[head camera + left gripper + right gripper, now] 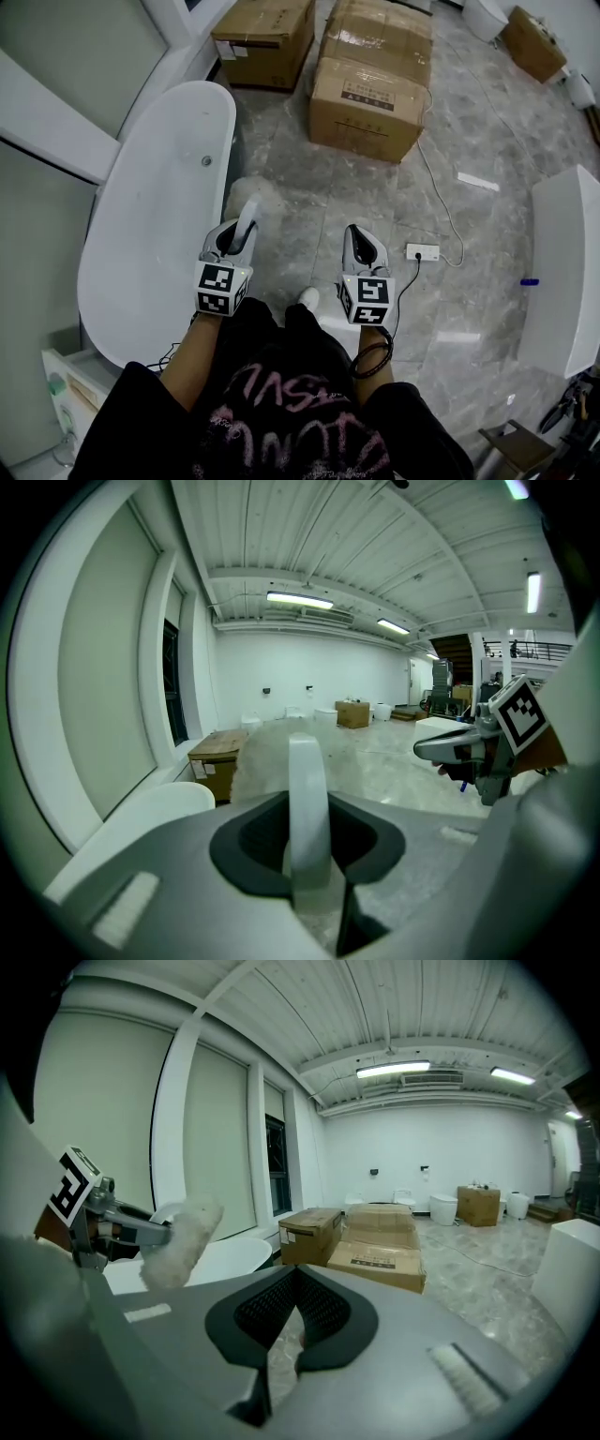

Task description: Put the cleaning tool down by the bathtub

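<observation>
The cleaning tool is a white curved handle point(249, 217) with a fluffy pale pad point(253, 194) at its far end. My left gripper point(240, 238) is shut on the handle, holding it over the floor just right of the white bathtub point(155, 220). In the left gripper view the handle point(307, 803) stands between the jaws with the pad point(267, 754) behind it. My right gripper point(357, 236) hangs to the right, shut with nothing in it. The right gripper view shows its jaws point(294, 1327) together, and the pad point(182, 1241) and bathtub point(228, 1258) at left.
Cardboard boxes point(370, 80) stand on the marble floor ahead, one more point(264, 37) near the tub's far end. A white power strip point(423, 251) with a cable lies to the right. A white cabinet point(565, 272) is at the right edge. A window wall runs along the tub's left.
</observation>
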